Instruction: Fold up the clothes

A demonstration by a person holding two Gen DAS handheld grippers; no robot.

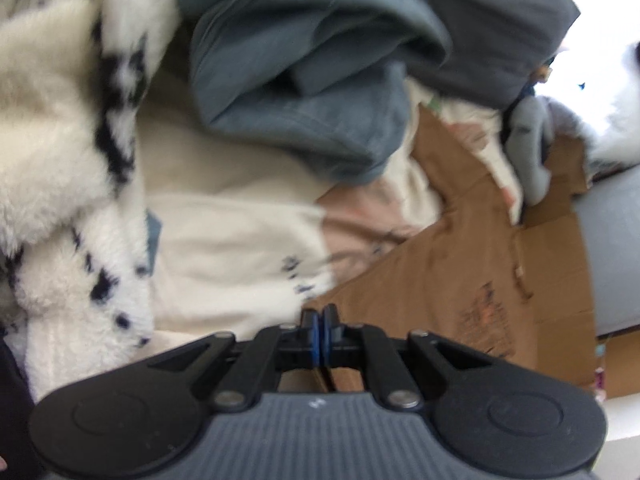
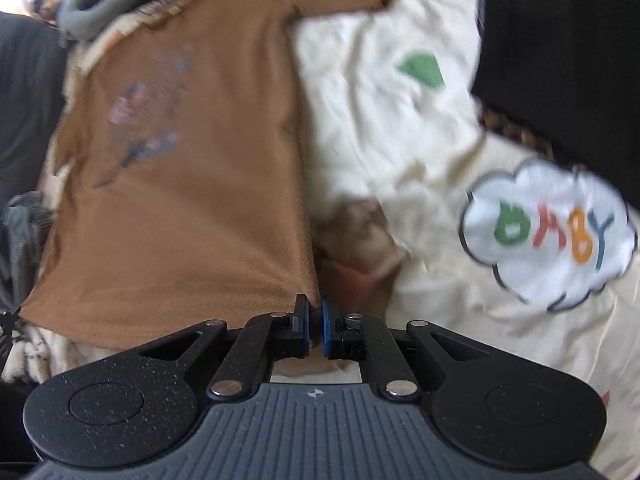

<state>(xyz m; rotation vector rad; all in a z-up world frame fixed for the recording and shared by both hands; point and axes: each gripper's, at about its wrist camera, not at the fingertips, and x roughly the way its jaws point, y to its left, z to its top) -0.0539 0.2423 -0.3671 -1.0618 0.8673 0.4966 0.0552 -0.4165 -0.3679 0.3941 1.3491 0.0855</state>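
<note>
A brown T-shirt (image 2: pixel 180 184) with a faded chest print lies spread on a cream blanket (image 2: pixel 372 120). My right gripper (image 2: pixel 315 316) is shut on the shirt's lower corner, pinching the hem between its blue pads. In the left wrist view the same brown T-shirt (image 1: pixel 460 264) stretches to the right. My left gripper (image 1: pixel 320 322) is shut, with the shirt's edge pinched between its pads.
A blue-grey garment (image 1: pixel 304 80) and a white fluffy blanket with black spots (image 1: pixel 60 152) lie heaped beyond the left gripper. A grey sock (image 1: pixel 528 148) lies on the shirt's far end. A "BABY" cloud patch (image 2: pixel 548 236) marks the cream blanket; black fabric (image 2: pixel 560 60) lies at the right.
</note>
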